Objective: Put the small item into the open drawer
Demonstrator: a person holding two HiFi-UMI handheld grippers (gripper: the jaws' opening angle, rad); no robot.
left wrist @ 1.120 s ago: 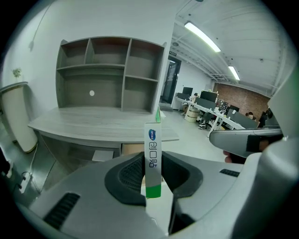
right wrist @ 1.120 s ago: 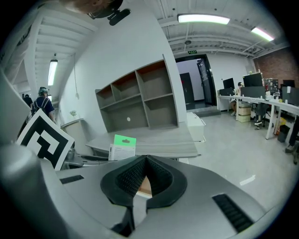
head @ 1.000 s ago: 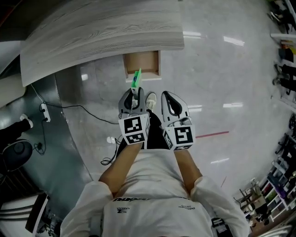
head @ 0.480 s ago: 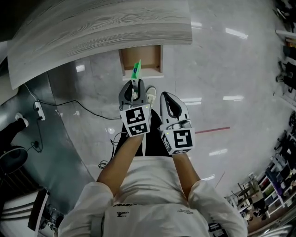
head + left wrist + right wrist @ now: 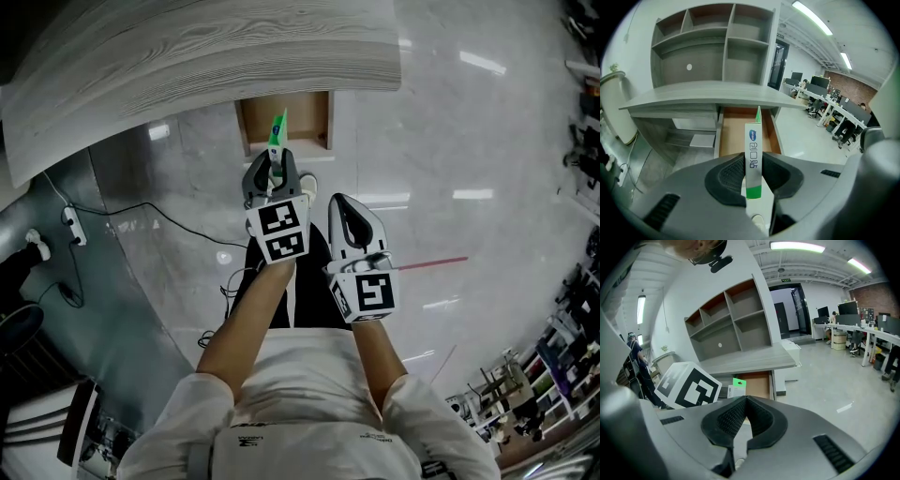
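The left tongs (image 5: 273, 161) are clamped on a slim white-and-green box (image 5: 753, 154), held upright on its edge. The box points at the open drawer (image 5: 731, 137) under the front edge of the surface (image 5: 206, 56) and is not in it. The right tongs (image 5: 743, 401), just beside the left, are together and empty.

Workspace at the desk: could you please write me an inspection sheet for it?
Surface: grey wood-grain desk top, nothing seen on it.
Job's things: green-and-white box upright in left tool; drawer open ahead.
Clutter: nothing seen.
Grippers: left tool shut on box; right tool shut, empty.
Cables: black cable and power strip on floor.
Surroundings: glossy floor; stocked shelves at right.
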